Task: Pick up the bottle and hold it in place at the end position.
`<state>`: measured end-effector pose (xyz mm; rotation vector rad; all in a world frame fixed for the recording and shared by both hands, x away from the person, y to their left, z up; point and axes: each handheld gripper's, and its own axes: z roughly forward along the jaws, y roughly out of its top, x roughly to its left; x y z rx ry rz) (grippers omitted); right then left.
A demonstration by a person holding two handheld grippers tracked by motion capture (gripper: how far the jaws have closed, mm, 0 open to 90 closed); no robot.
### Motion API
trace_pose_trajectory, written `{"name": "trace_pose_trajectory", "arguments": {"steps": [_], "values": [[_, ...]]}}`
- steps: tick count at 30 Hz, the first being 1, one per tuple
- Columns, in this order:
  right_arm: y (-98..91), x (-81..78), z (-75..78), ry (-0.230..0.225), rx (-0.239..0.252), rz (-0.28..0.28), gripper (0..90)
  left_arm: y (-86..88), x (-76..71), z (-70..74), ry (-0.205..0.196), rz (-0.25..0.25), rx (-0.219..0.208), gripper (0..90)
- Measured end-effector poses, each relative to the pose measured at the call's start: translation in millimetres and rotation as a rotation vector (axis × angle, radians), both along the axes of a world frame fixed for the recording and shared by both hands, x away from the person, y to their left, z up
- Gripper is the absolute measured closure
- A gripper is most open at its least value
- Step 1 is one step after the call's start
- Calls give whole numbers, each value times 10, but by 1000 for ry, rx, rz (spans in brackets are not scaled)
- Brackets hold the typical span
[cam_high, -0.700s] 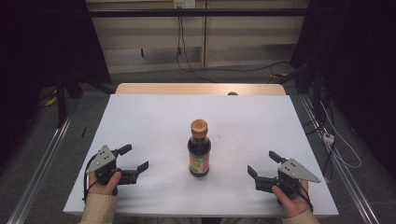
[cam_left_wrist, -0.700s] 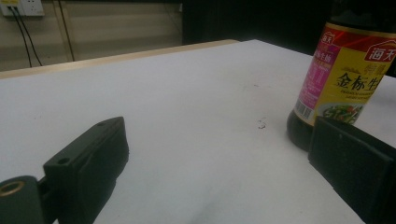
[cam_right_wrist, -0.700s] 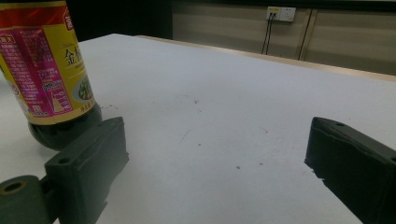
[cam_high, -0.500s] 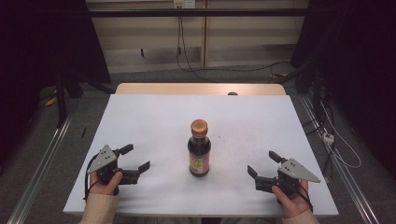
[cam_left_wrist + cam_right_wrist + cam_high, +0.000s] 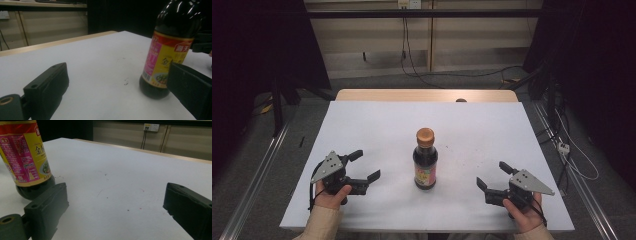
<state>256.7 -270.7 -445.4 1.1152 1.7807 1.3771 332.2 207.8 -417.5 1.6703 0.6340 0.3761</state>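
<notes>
A dark bottle [image 5: 425, 159] stands upright near the middle of the white desk [image 5: 472, 125], somewhat toward the person's side; it has an orange cap [image 5: 425, 134] and a yellow, red and pink label [image 5: 424, 176]; nothing touches it. The left gripper [image 5: 365, 166] lies low over the desk to the bottom left of the bottle, held in the left hand [image 5: 331, 196]; its fingers are spread wide with only bare desk between them, and they point toward the bottle but stay well apart from it. The right gripper [image 5: 493, 175] sits to the bottom right of the bottle, held in the right hand [image 5: 523, 216]; its fingers are likewise spread wide, pinching nothing, and aim up and left toward the bottle with a clear gap of desk between. The bottle thus stands between the two grippers, a little farther from the person than either.

In the left gripper view the bottle [image 5: 172, 47] rises at the right, partly behind the right-hand finger [image 5: 192, 90]; the other finger [image 5: 47, 87] lies far off at the left, with open desk [image 5: 100, 70] between them. In the right gripper view the bottle [image 5: 27, 157] stands at the left, just beyond the left-hand finger [image 5: 47, 207]; the other finger [image 5: 190, 207] sits far to the right; the desk [image 5: 120, 182] between them carries a few small dark specks. A wooden edge [image 5: 427, 95] runs along the desk's far side.
</notes>
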Motion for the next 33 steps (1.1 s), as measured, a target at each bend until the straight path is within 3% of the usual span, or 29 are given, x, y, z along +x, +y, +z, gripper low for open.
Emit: {"name": "trace_pose_trajectory", "arguments": {"steps": [15,33], "values": [[-13,-8,-1,1,-2,-1,50,-500,-95,177,6,-153,1,42],[-6,-8,-1,6,-3,10,57,-861,-146,175,22,-218,6,42]]}}
